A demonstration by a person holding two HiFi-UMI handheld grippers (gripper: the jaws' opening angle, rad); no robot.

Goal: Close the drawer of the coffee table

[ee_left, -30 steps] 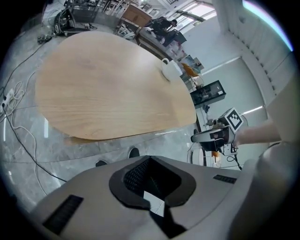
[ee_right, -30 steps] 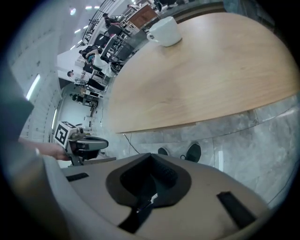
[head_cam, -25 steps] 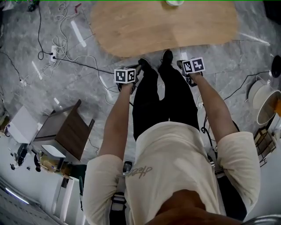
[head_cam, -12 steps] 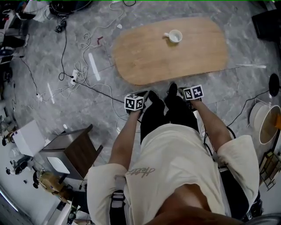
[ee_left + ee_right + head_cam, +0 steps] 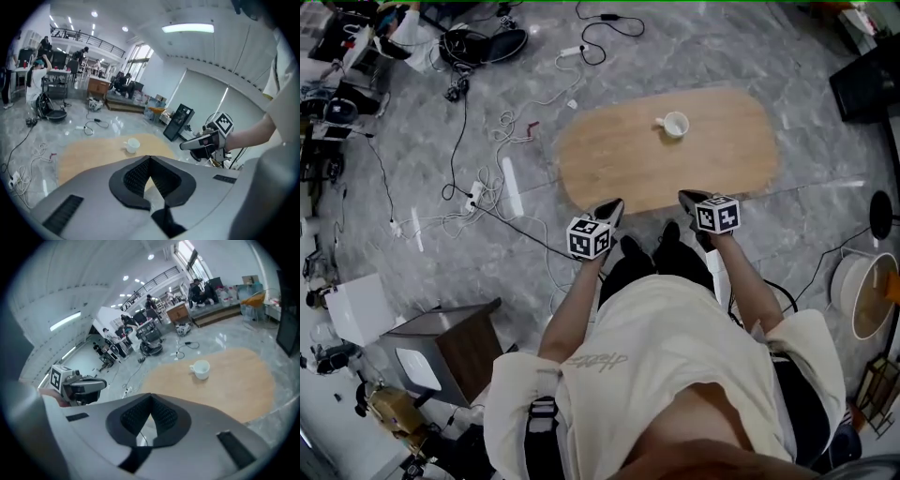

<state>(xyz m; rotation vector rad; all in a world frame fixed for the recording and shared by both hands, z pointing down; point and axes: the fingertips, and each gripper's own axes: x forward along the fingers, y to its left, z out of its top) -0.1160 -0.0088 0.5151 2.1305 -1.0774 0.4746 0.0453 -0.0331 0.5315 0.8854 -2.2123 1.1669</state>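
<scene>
The oval wooden coffee table [image 5: 619, 155] stands on the grey floor in front of the person, with a white cup [image 5: 674, 124] on top. No drawer shows in any view. My left gripper [image 5: 612, 208] hangs at the table's near edge on the left, jaws shut and empty. My right gripper [image 5: 689, 198] hovers at the near edge on the right, also shut on nothing. In the left gripper view the pads meet at the tip [image 5: 149, 159], with the table [image 5: 93, 152], the cup [image 5: 132, 145] and the right gripper [image 5: 185, 145] beyond. The right gripper view shows the table [image 5: 234, 380] and cup [image 5: 201, 369].
Loose cables and a power strip [image 5: 473, 197] lie on the floor left of the table. A dark brown cabinet [image 5: 455, 347] stands at the lower left. A white bucket [image 5: 862, 295] sits at the right edge, and a black box [image 5: 867, 80] at the upper right.
The head view has shifted so the whole table and the cup have come into frame. Both grippers stay side by side at the table's near edge, still shut.
</scene>
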